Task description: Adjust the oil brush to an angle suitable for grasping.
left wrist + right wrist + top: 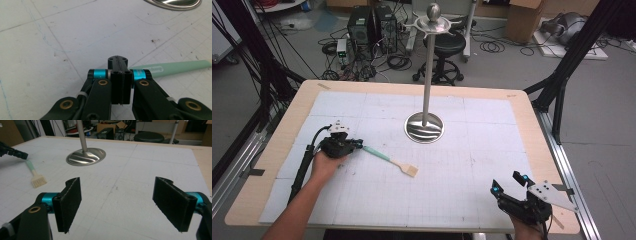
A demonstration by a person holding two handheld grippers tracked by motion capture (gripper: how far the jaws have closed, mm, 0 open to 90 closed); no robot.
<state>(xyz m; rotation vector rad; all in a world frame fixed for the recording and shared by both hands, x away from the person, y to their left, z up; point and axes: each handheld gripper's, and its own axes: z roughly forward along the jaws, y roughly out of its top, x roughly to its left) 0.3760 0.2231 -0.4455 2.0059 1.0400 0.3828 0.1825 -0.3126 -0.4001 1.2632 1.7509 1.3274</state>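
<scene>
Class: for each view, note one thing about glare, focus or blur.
High view: soft even light, glare streaks on the stand's steel base. Left gripper view: the shut left gripper is sharp, the brush handle beside it slightly soft. Right gripper view: the open right gripper looms large, background clutter blurred.

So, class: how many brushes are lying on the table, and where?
1. The brush lies on the white mat, left of centre, mint handle beside the shut left tool, bristles pointing toward the steel stand. None looks hidden.

obstacle: metal stand [425, 126] mid-table | around it: open mat [462, 170]
</scene>
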